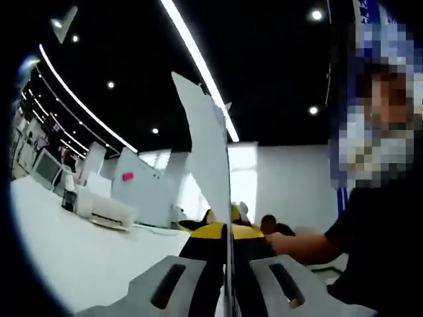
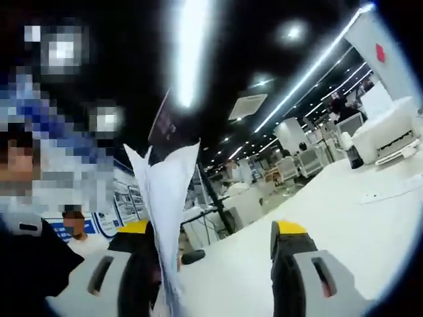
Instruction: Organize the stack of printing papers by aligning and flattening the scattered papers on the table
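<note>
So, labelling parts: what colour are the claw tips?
Yellow tips on the right claw, best in the right gripper view.

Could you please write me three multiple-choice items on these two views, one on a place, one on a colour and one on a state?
1. Where are the papers in the left gripper view?
A. lying flat on the table
B. standing edge-on between the left gripper's jaws
C. on the printer

2. What colour are the jaw tips of the right gripper?
A. red
B. green
C. yellow

3. How do the right gripper's jaws stand?
A. wide apart, papers against one jaw
B. shut tight on the papers
C. shut with nothing between them

Answers:
1 B: the sheets rise upright from the narrow slit of the left gripper, above the white table.
2 C: both tips show yellow caps.
3 A: bare table shows in the broad gap between the jaws.
</note>
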Motion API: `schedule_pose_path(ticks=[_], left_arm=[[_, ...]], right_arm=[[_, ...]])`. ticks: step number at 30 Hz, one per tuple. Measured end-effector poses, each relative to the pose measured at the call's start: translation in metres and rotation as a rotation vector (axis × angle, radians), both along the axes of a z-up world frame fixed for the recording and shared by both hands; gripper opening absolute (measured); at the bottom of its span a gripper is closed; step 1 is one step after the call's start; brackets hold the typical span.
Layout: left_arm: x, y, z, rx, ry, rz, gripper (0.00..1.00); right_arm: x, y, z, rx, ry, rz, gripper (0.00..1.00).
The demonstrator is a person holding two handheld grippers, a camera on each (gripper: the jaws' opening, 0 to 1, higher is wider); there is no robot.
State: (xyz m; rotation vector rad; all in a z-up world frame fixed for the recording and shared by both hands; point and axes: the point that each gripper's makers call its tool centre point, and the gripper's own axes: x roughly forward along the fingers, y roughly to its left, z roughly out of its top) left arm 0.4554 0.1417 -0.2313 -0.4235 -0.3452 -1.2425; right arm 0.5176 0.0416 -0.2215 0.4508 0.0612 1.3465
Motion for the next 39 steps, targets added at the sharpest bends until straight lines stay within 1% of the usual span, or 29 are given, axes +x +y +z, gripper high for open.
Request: schedule_pose_path(ticks=[3,6,7,8,10,11,13,15,18,19,21,23,24,26,27,28,29,30,32,33,34,35,37,38,39], left_arm=[[-0.004,-0.003,0.007,-0.002,-0.009,-0.020,0.05],[-0.011,-0.007,0.017,-0.014,-0.030,-0.051,0.05],[-0.012,-0.010,0.020,-0.021,-0.037,-0.056,0.05],[-0.012,-0.011,0.022,-0.024,-0.039,-0.058,0.05],[-0.011,-0.017,0.026,-0.025,-0.045,-0.066,0.05],[-0.011,-0.021,0.028,-0.023,-0.049,-0.072,0.05],[-0.010,-0.029,0.032,-0.020,-0.059,-0.082,0.05],[-0.012,-0.038,0.037,-0.017,-0.070,-0.100,0.05],[-0.014,-0.049,0.043,-0.016,-0.088,-0.121,0.05],[-0.015,-0.052,0.046,-0.017,-0.096,-0.125,0.05],[-0.019,-0.058,0.051,-0.023,-0.115,-0.152,0.05],[-0.025,-0.064,0.058,-0.034,-0.137,-0.196,0.05],[-0.026,-0.065,0.060,-0.036,-0.141,-0.205,0.05],[-0.032,-0.071,0.066,-0.031,-0.164,-0.238,0.05],[-0.033,-0.073,0.068,-0.031,-0.171,-0.247,0.05],[-0.038,-0.077,0.069,-0.022,-0.182,-0.274,0.05],[-0.040,-0.080,0.070,-0.014,-0.190,-0.287,0.05],[-0.043,-0.082,0.070,-0.006,-0.196,-0.303,0.05],[-0.043,-0.087,0.069,0.009,-0.199,-0.306,0.05],[-0.041,-0.088,0.069,0.012,-0.199,-0.304,0.05],[-0.039,-0.089,0.068,0.014,-0.197,-0.302,0.05],[-0.038,-0.090,0.067,0.017,-0.195,-0.300,0.05],[-0.035,-0.093,0.064,0.024,-0.188,-0.301,0.05],[-0.034,-0.094,0.063,0.026,-0.184,-0.299,0.05],[-0.032,-0.094,0.063,0.026,-0.180,-0.292,0.05]], right_arm=[[-0.001,0.002,0.004,0.003,-0.001,0.029,0.64],[0.000,0.003,0.009,0.007,0.001,0.034,0.62],[0.002,0.001,0.011,0.011,-0.003,0.041,0.58],[-0.002,-0.001,0.015,0.020,-0.006,0.061,0.52],[-0.012,-0.007,0.023,0.035,-0.027,0.088,0.35],[-0.016,-0.011,0.026,0.037,-0.044,0.088,0.30],[-0.019,-0.017,0.031,0.038,-0.069,0.083,0.23],[-0.022,-0.026,0.036,0.039,-0.099,0.062,0.21],[-0.024,-0.040,0.044,0.036,-0.122,0.043,0.19],[-0.029,-0.043,0.047,0.038,-0.134,0.041,0.19],[-0.034,-0.051,0.054,0.052,-0.154,0.050,0.20],[-0.040,-0.059,0.063,0.080,-0.178,0.069,0.25],[-0.040,-0.062,0.065,0.090,-0.182,0.067,0.29],[-0.039,-0.067,0.069,0.097,-0.198,0.046,0.44],[-0.039,-0.069,0.069,0.089,-0.219,0.035,0.51],[-0.040,-0.070,0.068,0.082,-0.231,0.037,0.60],[-0.043,-0.070,0.066,0.073,-0.241,0.042,0.65],[-0.045,-0.070,0.065,0.070,-0.250,0.041,0.68],[-0.049,-0.070,0.063,0.067,-0.266,0.049,0.68],[-0.056,-0.069,0.062,0.068,-0.280,0.066,0.64],[-0.062,-0.069,0.062,0.073,-0.302,0.094,0.51],[-0.075,-0.069,0.060,0.075,-0.340,0.146,0.37],[-0.090,-0.069,0.058,0.069,-0.367,0.210,0.09],[-0.093,-0.069,0.057,0.069,-0.382,0.219,0.02],[-0.095,-0.070,0.058,0.070,-0.385,0.215,0.00]])
